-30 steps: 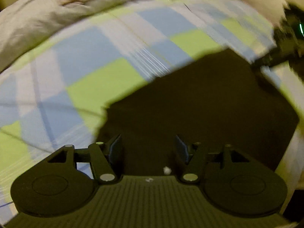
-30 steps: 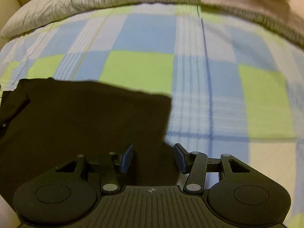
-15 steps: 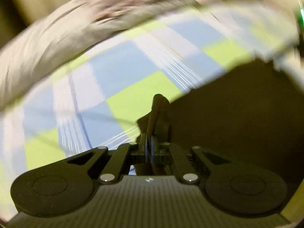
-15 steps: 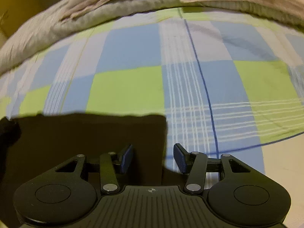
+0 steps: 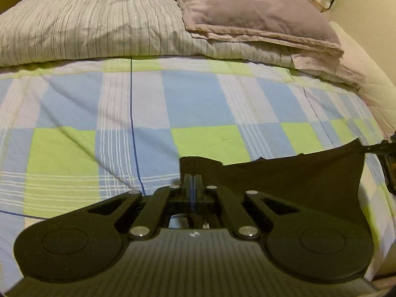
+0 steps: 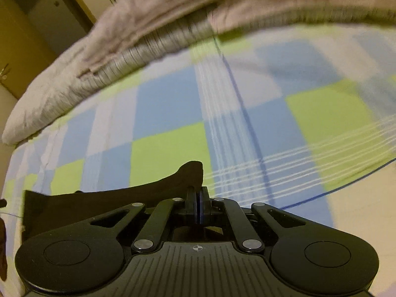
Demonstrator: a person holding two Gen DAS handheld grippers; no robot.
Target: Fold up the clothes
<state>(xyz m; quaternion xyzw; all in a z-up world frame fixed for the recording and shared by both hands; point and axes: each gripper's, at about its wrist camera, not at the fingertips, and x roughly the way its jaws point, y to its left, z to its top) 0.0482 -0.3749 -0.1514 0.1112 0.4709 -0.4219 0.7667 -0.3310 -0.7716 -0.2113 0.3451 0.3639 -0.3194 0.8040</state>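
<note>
A dark garment (image 5: 297, 175) hangs stretched between my two grippers above the checked bed sheet (image 5: 198, 104). My left gripper (image 5: 192, 177) is shut on the garment's left corner. My right gripper (image 6: 197, 190) is shut on its right corner, where the cloth (image 6: 99, 205) runs off to the left. The right gripper also shows at the far right edge of the left wrist view (image 5: 386, 148), holding the other corner. The garment's lower part is hidden behind the gripper bodies.
A striped grey duvet (image 5: 86, 22) and a mauve pillow (image 5: 247, 7) lie folded along the far side of the bed. The bed's pale edge (image 5: 371, 79) curves at the right. A wardrobe door (image 6: 37, 19) stands at the left in the right wrist view.
Both grippers were open over the flat garment a second ago. The left closed on a corner first, then the right; both have lifted the garment off the sheet.
</note>
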